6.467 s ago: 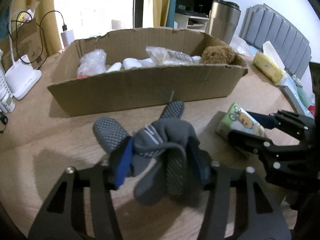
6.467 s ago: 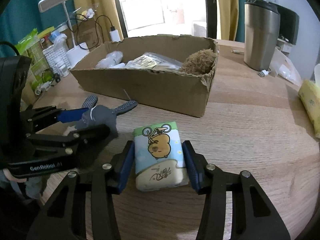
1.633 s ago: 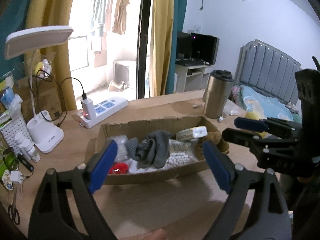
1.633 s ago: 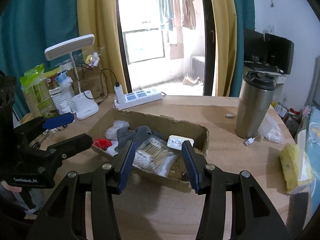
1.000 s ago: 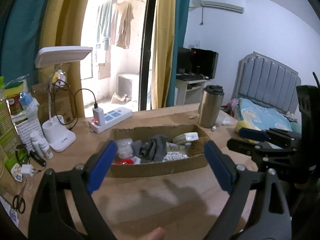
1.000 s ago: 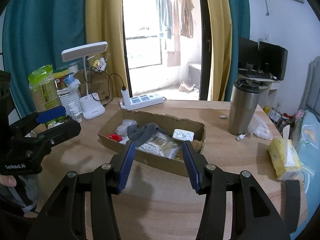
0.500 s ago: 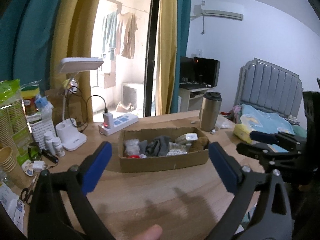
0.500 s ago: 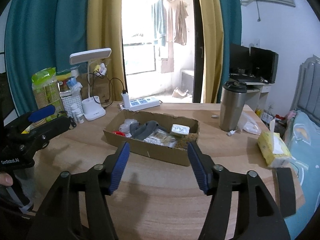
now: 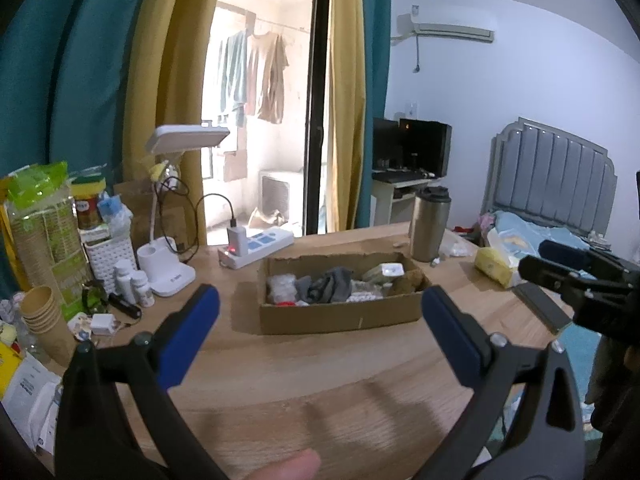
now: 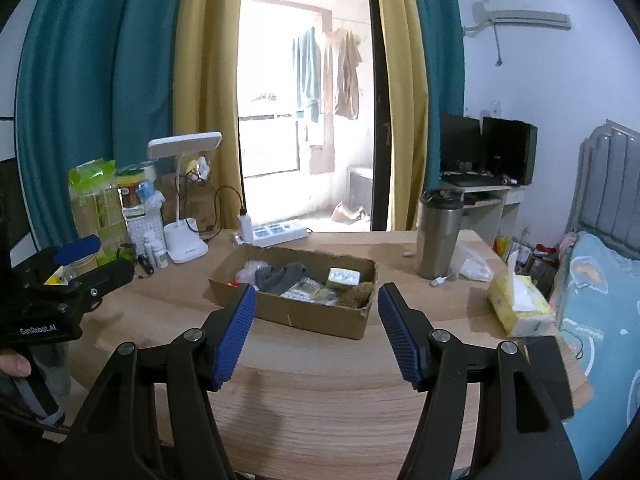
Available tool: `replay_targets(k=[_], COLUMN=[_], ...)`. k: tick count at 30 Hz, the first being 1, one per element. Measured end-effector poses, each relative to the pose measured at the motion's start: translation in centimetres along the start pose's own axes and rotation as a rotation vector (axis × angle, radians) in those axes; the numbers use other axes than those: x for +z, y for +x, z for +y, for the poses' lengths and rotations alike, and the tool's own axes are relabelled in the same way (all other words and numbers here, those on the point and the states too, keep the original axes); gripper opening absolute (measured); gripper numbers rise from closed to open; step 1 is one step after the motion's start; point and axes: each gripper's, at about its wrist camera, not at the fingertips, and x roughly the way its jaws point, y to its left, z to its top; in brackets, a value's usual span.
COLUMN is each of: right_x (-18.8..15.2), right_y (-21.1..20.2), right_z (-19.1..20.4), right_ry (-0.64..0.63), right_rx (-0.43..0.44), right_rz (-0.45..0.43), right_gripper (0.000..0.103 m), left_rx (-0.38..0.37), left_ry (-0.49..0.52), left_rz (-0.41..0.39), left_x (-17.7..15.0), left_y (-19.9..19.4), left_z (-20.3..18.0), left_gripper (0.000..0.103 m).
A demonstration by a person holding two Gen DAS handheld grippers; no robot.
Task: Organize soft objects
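Cardboard, brown and ragged along its rim, forms the shallow open box [image 9: 340, 316] that sits mid-table on the pale wooden tabletop [image 9: 320, 380], and the soft things already lie inside it: a crumpled grey sock [image 9: 326, 286], a clear bag of white cotton pieces [image 10: 304, 290], a small white-and-green tissue pack [image 10: 343, 277] perched on top, and a fuzzy brown plush [image 10: 356, 294] in the right corner. The left gripper [image 9: 320, 336], with black arms and blue pads, has its jaws spread very wide with nothing between them but bare table; over the last moment they have been opening, though they look settled now. The right gripper [image 10: 316, 332] stands about half open, also empty, its jaws having just widened too. Both hang well back from the box, so the sorting looks close to done.

The risks I judge from here are small ones. That tissue pack rides high on the pile near the torn wall, so any bump to the box could tip it back onto the table. The tall steel tumbler [image 10: 438, 236] stands near the box's right end, and a careless sweep of the right gripper could topple it. On the left, the stack of paper cups [image 9: 40, 312] and small white bottles [image 9: 134, 282] crowd the table edge, within reach of a wide-open jaw swinging sideways.
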Motion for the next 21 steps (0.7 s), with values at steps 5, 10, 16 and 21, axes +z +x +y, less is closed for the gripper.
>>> replay_targets(k=[5, 10, 16, 21], right_x=[0.1, 0.2, 0.2, 0.4], right_y=[-0.8, -1.2, -1.2, -1.4], right_z=[-0.3, -0.3, -0.1, 0.1], right_ry=[0.003, -0.006, -0.011, -0.022], right_rx=[-0.010, -0.009, -0.011, -0.007], right_rz=[-0.017, -0.024, -0.021, -0.019], right_gripper=[0.067, 0.067, 0.067, 0.067], left_rx=[0.001, -0.009, -0.021, -0.028], left_ry=[0.005, 0.001, 0.010, 0.006], left_rz=[-0.010, -0.013, -0.018, -0.025], left_x=[0.3, 0.6, 0.7, 0.8], left_y=[-0.7, -1.0, -1.3, -1.4], left_z=[-0.2, -0.3, -0.4, -0.3], left_gripper=[0.102, 0.102, 0.102, 0.102])
